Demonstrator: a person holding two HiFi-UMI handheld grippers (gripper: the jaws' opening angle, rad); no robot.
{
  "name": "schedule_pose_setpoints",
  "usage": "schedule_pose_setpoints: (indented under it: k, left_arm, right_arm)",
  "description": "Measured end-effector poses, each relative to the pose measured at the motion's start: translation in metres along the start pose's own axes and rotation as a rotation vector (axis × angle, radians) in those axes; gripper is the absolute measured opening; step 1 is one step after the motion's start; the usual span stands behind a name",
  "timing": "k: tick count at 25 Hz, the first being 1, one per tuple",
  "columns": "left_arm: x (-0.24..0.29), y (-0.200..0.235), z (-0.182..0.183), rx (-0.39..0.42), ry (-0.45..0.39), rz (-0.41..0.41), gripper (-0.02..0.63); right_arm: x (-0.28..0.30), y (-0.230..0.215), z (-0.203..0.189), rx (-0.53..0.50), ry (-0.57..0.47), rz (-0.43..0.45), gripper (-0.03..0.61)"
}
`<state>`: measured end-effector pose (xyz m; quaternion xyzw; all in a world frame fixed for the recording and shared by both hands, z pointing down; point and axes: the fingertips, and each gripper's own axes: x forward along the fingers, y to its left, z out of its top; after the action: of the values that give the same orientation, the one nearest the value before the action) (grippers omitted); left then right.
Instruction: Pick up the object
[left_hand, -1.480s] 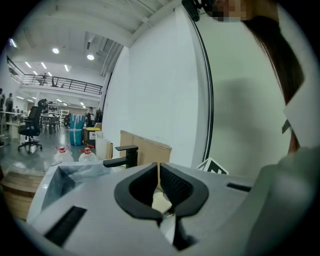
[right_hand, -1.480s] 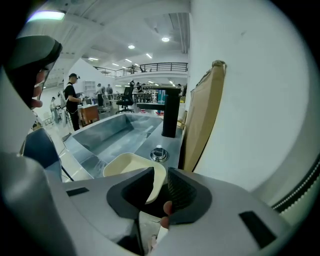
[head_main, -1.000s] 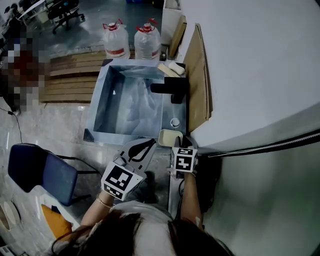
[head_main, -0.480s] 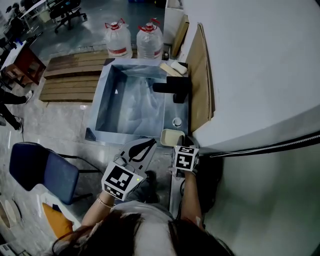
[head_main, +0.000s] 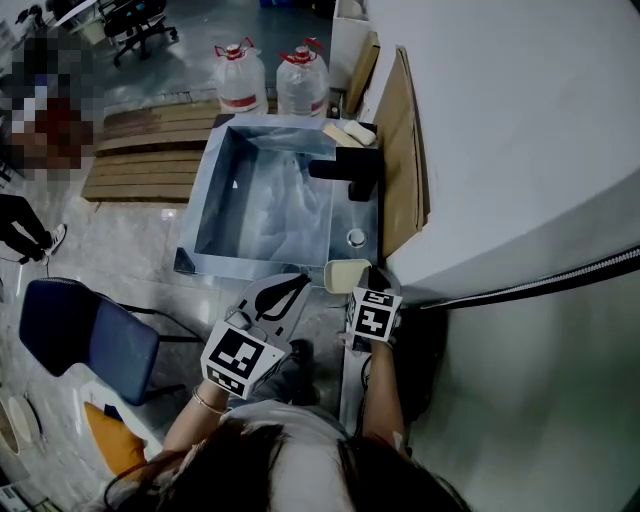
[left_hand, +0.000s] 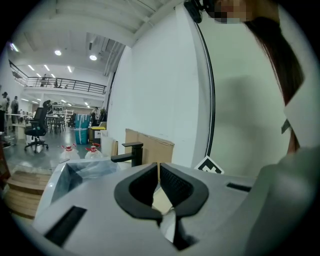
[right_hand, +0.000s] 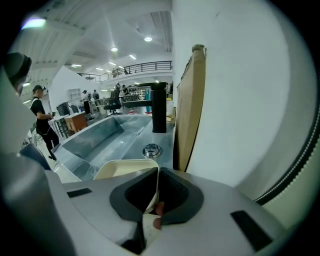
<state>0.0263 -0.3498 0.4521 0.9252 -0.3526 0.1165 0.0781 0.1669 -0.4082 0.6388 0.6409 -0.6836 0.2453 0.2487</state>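
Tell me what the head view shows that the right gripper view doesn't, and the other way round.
Only the head view: two water jugs and a wooden pallet on the floor beyond the basin.

Only the right gripper view: the right gripper with its jaws closed on the rim of the cream tub, and the ceiling lights overhead.

Both: the steel sink, the black faucet, the cardboard sheet leaning on the white wall, and the tub itself.
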Motion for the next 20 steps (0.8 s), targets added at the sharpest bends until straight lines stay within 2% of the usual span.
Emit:
schedule_pose_setpoints:
  k: [20]
  left_arm:
    - [-0.045, -0.04, 0.009, 0.022, -0.049, 0.017, 0.009]
  right_arm:
    - [-0.072, -0.001, 0.012, 0.056, -0.13, 0.004, 0.034]
